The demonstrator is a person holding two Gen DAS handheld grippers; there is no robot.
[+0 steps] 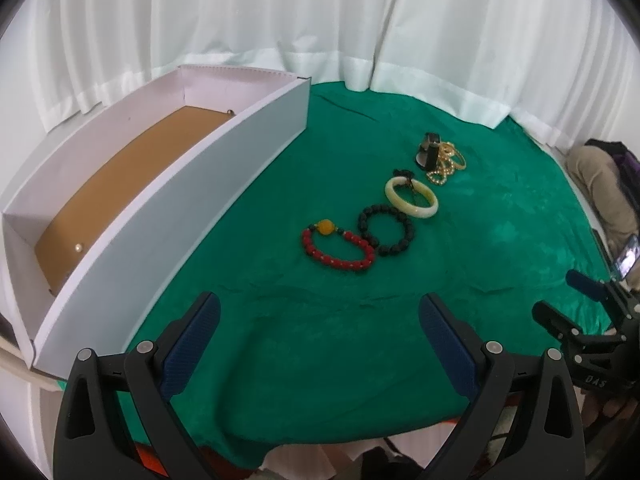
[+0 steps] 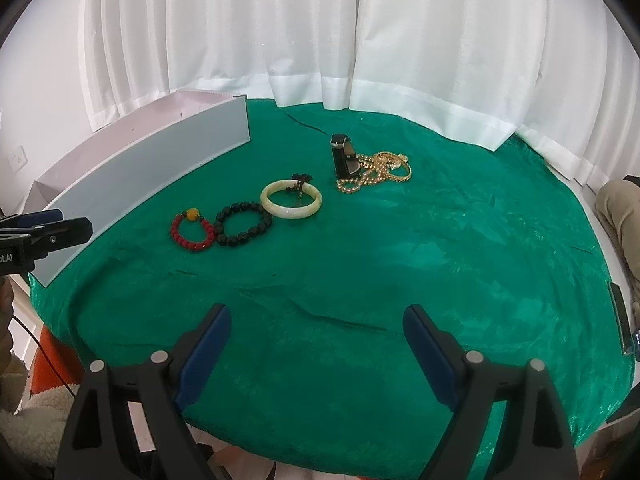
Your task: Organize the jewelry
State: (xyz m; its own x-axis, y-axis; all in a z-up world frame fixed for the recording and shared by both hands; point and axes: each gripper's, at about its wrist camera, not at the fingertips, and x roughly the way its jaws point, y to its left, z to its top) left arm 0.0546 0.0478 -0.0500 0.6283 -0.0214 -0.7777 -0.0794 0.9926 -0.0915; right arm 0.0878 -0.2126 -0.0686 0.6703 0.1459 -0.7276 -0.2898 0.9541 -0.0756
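On the green cloth lie a red bead bracelet (image 1: pixel 338 246) (image 2: pixel 192 230), a black bead bracelet (image 1: pixel 387 230) (image 2: pixel 243 224), a pale jade bangle (image 1: pixel 411 197) (image 2: pixel 291 199), a black watch (image 1: pixel 429 150) (image 2: pixel 343 156) and a heap of gold chains (image 1: pixel 448 162) (image 2: pixel 378 170). A long white box (image 1: pixel 208 184) (image 2: pixel 152 176) with a brown floor stands at the left. My left gripper (image 1: pixel 320 312) is open and empty, short of the bracelets. My right gripper (image 2: pixel 318 320) is open and empty, near the cloth's front edge.
White curtains (image 2: pixel 320 40) hang behind the table. A small pearl (image 1: pixel 79 247) lies on the box floor. A person's leg (image 1: pixel 600 184) is at the far right. The right gripper shows at the left wrist view's right edge (image 1: pixel 568 304).
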